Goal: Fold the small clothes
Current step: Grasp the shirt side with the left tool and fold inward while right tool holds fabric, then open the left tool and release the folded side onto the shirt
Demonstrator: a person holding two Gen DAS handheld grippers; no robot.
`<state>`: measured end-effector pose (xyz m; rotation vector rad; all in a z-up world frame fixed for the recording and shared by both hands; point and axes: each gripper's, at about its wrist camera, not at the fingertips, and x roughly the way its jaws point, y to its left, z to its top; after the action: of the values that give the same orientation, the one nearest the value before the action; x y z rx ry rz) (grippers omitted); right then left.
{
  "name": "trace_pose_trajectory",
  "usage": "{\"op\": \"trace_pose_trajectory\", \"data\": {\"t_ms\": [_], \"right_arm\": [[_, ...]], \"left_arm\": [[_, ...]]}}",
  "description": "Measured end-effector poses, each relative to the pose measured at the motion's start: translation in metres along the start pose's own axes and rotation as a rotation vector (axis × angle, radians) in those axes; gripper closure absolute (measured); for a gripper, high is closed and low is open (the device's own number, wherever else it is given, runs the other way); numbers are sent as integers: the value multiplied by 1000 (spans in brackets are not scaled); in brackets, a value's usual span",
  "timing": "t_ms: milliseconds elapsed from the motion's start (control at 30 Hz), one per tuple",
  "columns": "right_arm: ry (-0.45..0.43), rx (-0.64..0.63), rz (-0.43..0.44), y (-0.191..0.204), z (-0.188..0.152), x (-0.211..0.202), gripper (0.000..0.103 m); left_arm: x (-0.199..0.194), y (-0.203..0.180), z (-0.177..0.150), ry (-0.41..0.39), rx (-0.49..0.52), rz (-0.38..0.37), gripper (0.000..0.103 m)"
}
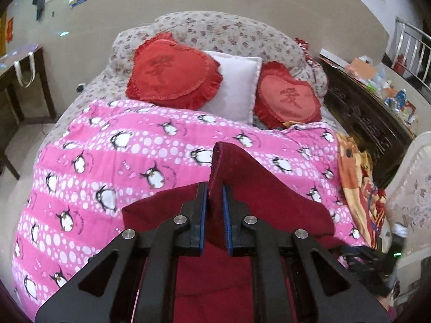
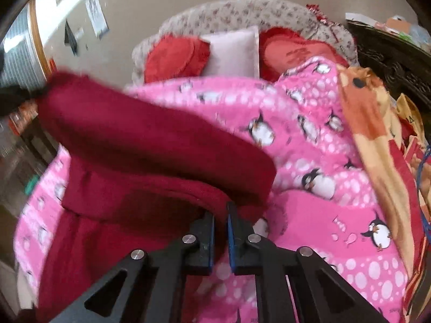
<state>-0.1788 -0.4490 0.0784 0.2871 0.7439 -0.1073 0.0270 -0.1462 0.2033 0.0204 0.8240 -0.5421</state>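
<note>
A dark red garment (image 1: pixel 258 188) lies partly on a pink penguin-print quilt (image 1: pixel 107 156) on a bed. My left gripper (image 1: pixel 215 188) is shut on an upstanding edge of the garment, which sticks up past the fingertips. In the right wrist view the garment (image 2: pixel 150 140) hangs lifted and stretched to the left, blurred. My right gripper (image 2: pixel 221 212) is shut on the garment's lower right edge, above the quilt (image 2: pixel 323 161).
Two red heart cushions (image 1: pixel 172 72) and a white pillow (image 1: pixel 237 83) lie at the bed's head. An orange patterned blanket (image 1: pixel 355 183) lies along the quilt's right side. A dark carved cabinet (image 1: pixel 371 118) stands right of the bed, a desk (image 1: pixel 18 80) left.
</note>
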Motion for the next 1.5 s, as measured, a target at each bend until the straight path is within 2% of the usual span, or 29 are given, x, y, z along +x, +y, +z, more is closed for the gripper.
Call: {"op": "trace_pose_trajectory", "data": {"t_ms": [67, 167, 300, 367, 467, 533, 600, 667, 767, 900, 967, 1033, 1100, 1133, 1233, 1300, 1400, 1500], "right_arm": [[-17, -5, 14, -3, -3, -18, 96], [23, -26, 25, 0, -18, -21, 96], [120, -15, 26, 2, -45, 4, 96], [202, 10, 41, 1, -56, 19, 96], [221, 42, 73, -5, -56, 11, 91], [179, 73, 100, -13, -49, -4, 79], [113, 135, 128, -23, -38, -14, 40], [59, 201, 128, -29, -25, -16, 33], [60, 269, 151, -37, -4, 8, 33], [148, 379, 181, -55, 16, 65, 33], [160, 390, 204, -55, 21, 78, 35], [133, 346, 201, -48, 28, 75, 55], [70, 278, 160, -39, 34, 62, 79], [27, 220, 113, -30, 39, 53, 82], [4, 147, 44, -20, 43, 53, 83], [46, 144, 12, -23, 42, 70, 83], [100, 168, -14, -35, 36, 91, 82], [83, 197, -21, -43, 35, 75, 75]], "left_arm": [[6, 13, -9, 17, -29, 9, 93], [31, 35, -36, 74, -85, 22, 93], [82, 51, -86, 169, -136, 70, 93], [102, 57, -103, 213, -155, 89, 93], [109, 60, -116, 223, -157, 94, 93], [103, 57, -115, 207, -129, 91, 93], [99, 52, -111, 194, -107, 94, 93], [96, 49, -108, 185, -101, 93, 93], [95, 50, -106, 184, -111, 92, 93], [94, 57, -108, 192, -133, 84, 93], [91, 59, -106, 183, -138, 79, 93], [85, 61, -105, 169, -143, 68, 93], [79, 62, -105, 148, -147, 58, 93], [78, 63, -106, 140, -148, 59, 93], [86, 63, -115, 150, -144, 88, 93], [99, 64, -123, 182, -153, 101, 93], [104, 63, -126, 180, -145, 111, 93], [100, 61, -123, 177, -124, 114, 92]]}}
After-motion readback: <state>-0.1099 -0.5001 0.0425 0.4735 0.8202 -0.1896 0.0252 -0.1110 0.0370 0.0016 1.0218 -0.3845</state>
